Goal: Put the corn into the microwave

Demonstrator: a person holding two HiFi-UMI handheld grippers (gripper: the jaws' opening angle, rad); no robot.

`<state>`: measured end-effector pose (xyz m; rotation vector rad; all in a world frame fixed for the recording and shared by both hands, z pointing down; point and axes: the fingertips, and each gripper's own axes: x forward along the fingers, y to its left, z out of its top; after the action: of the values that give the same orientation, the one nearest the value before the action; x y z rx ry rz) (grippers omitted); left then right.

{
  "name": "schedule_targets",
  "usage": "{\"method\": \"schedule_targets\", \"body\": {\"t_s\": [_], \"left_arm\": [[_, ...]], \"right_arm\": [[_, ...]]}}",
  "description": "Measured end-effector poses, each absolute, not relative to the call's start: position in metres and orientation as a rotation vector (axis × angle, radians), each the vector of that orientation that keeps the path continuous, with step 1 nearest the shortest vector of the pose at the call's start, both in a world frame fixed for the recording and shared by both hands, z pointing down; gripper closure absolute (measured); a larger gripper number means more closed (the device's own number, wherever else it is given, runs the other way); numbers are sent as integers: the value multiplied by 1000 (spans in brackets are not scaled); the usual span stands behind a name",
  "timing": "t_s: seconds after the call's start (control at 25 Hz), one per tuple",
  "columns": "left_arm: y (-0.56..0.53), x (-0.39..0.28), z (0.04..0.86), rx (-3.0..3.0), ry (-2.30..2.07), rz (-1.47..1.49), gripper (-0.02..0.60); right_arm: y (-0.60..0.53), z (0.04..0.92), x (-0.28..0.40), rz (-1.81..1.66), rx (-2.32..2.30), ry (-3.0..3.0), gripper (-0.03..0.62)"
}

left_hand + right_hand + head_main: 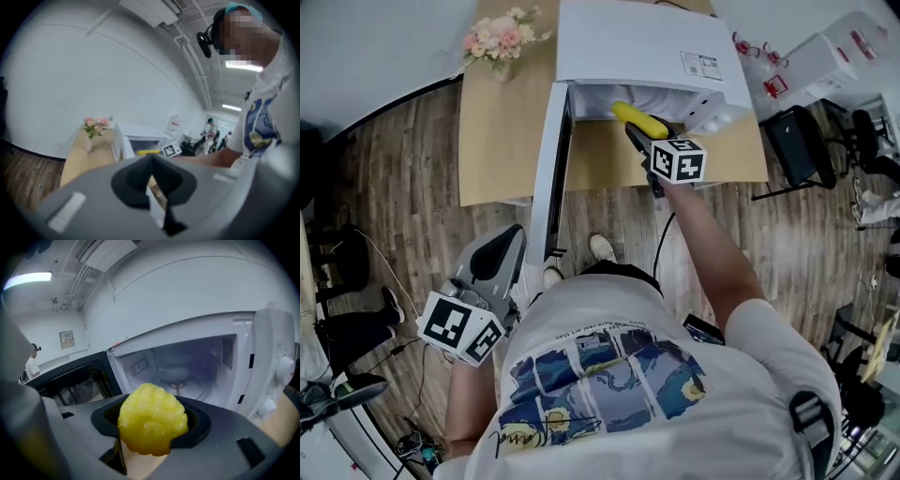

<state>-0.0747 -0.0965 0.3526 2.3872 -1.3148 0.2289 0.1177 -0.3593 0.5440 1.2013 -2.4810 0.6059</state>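
Note:
A yellow corn cob (638, 119) (152, 418) is clamped in my right gripper (649, 131) (151, 434), its tip pointing at the mouth of the white microwave (642, 47) (187, 366). The microwave's door (553, 169) (70, 380) stands swung open to the left, and the cavity shows a bare turntable hub (177, 385). My left gripper (492, 272) (152, 190) hangs low beside the person's hip, far from the microwave, its jaws shut with nothing between them. From there the corn (147, 152) shows small in the distance.
The microwave stands on a light wooden table (502, 122) with a vase of pink flowers (499, 39) at its far left. Wood floor surrounds the table. Black office chairs (802, 145) and equipment stand to the right; cables lie on the floor at left.

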Motion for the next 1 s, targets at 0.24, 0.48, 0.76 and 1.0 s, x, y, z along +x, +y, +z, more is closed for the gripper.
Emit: {"method": "schedule_targets", "body": {"t_s": [0.24, 0.48, 0.76, 1.0], "left_arm": [[-105, -74, 357, 2316, -1406, 253, 572], [-108, -79, 360, 2246, -1486, 259, 572], [-113, -84, 364, 2194, -1538, 274, 572], [-116, -87, 366, 2174, -1555, 269, 572]], "right_arm": [[-396, 570, 110, 570, 1160, -2461, 339], [-418, 590, 99, 515, 1108, -2439, 339], [-432, 603, 84, 480, 1070, -2425, 339], [-444, 605, 66, 390, 1031, -2391, 339]]}}
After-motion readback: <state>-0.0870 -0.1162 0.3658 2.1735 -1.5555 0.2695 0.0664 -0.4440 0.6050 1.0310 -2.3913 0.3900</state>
